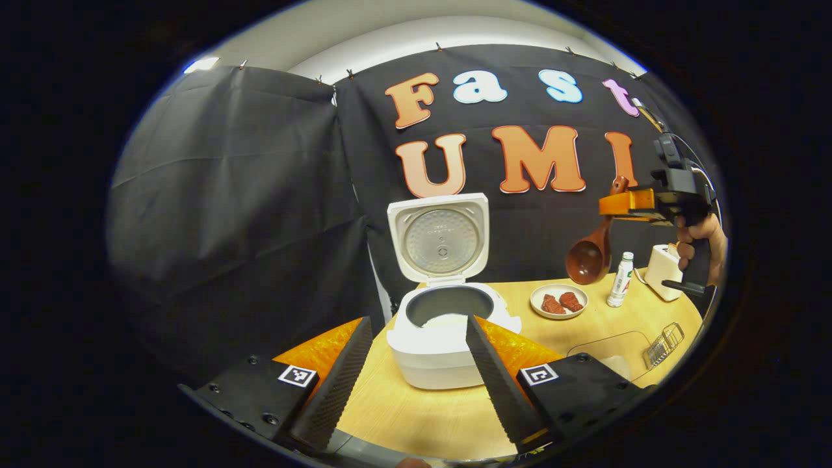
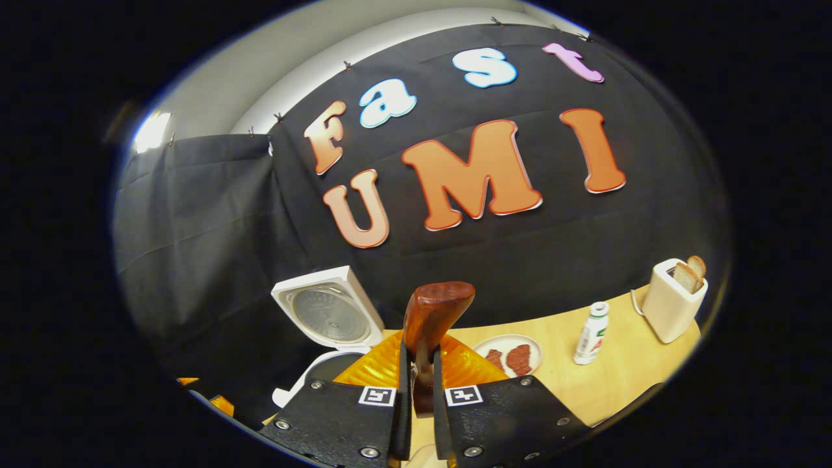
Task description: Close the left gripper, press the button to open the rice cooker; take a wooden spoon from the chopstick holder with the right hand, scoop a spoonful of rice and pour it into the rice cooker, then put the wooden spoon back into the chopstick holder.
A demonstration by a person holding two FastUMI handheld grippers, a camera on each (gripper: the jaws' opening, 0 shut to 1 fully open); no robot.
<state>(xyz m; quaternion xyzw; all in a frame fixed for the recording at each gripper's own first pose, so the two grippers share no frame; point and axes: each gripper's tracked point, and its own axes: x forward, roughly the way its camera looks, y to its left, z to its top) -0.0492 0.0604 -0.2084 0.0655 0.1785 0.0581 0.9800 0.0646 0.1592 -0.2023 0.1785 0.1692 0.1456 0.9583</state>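
The white rice cooker (image 1: 448, 344) stands on the wooden table with its lid (image 1: 439, 237) raised upright and the grey inner pot showing. My left gripper (image 1: 416, 325) hovers open just in front of it, with nothing between its fingers. Far to the right, my right gripper (image 1: 653, 201) is held high by a hand (image 1: 702, 237), and the brown wooden spoon (image 1: 588, 257) hangs from it, bowl down, above the table. In the right gripper view, my right gripper (image 2: 420, 354) is shut on the spoon's handle, and the spoon's bowl (image 2: 435, 309) rises ahead. I cannot tell what the bowl holds.
Right of the cooker sit a plate of red meat pieces (image 1: 559, 301), a small white bottle (image 1: 621, 279) and a white toaster (image 1: 663, 272) with bread (image 2: 686, 273). A clear container (image 1: 608, 354) and a clear wire-like holder (image 1: 663, 344) lie near the table's front right edge.
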